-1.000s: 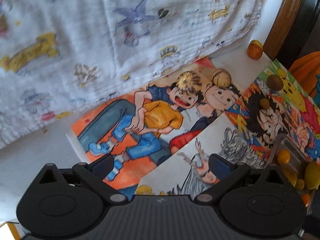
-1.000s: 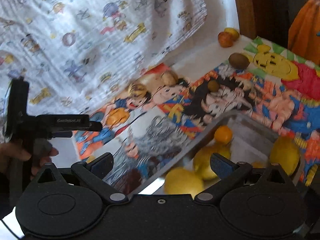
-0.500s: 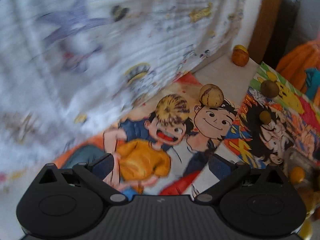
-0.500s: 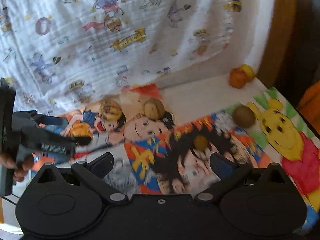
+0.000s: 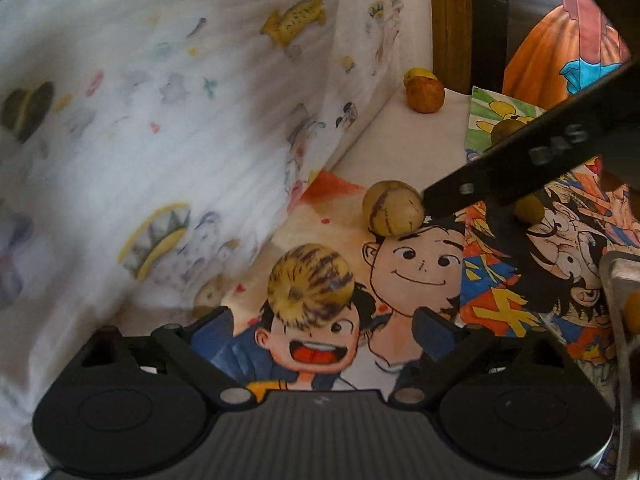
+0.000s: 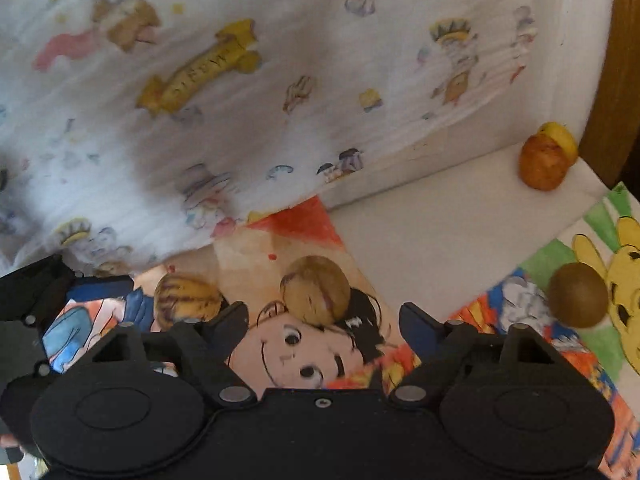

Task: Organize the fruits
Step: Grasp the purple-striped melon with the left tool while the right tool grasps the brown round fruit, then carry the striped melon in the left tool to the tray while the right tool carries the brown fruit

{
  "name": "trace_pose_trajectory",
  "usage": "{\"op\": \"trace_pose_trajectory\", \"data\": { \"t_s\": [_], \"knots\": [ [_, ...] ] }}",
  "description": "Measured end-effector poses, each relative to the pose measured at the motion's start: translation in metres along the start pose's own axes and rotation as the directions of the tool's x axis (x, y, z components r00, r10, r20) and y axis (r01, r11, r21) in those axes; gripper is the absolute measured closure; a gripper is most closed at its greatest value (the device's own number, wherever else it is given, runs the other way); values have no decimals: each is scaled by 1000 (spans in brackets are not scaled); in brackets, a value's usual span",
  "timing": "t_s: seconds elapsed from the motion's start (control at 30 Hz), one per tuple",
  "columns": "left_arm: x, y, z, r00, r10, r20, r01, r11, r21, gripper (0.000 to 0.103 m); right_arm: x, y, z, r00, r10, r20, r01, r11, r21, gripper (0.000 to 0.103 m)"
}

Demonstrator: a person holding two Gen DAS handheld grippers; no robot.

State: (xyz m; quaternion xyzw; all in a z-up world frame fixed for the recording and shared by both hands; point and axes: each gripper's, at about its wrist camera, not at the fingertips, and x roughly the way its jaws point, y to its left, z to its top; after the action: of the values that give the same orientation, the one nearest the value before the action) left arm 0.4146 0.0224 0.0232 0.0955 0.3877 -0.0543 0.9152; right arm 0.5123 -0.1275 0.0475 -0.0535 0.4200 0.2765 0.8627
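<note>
Left tongs [image 5: 322,326] apart, striped fruit [image 5: 311,278] just ahead; right tongs [image 6: 322,322] apart, tan fruit [image 6: 316,290] between tips.

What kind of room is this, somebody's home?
Probably a home, perhaps a child's corner: a cartoon-print cloth hangs behind, hand-coloured cartoon drawings cover the white surface, and small fruits like a kiwi lie scattered.

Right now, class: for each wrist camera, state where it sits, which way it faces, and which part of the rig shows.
Left wrist: behind the open left gripper, facing the striped yellow fruit; the right gripper's finger crosses upper right.
Right wrist: behind the open right gripper, facing the tan fruit; the left gripper shows far left.
Shared: both fruits, the cartoon mat.
</note>
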Motion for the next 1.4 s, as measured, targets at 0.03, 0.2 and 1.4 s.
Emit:
{"op": "trace_pose_trajectory", "data": {
  "t_s": [0.03,0.2,1.4],
  "knots": [
    [2,1,1,1000,-2,2,2,1000,-1,9,4,0,1,1000,5,-5,-5,1000,4,24],
    [11,7,7,1000,-31,-2,31,999,-21,17,25,2,5,999,9,-32,-9,1000,9,28],
    [42,22,20,994,-87,-72,76,987,-145,48,23,-16,-15,1000,29,5,-29,973,230,53]
  ]
}}
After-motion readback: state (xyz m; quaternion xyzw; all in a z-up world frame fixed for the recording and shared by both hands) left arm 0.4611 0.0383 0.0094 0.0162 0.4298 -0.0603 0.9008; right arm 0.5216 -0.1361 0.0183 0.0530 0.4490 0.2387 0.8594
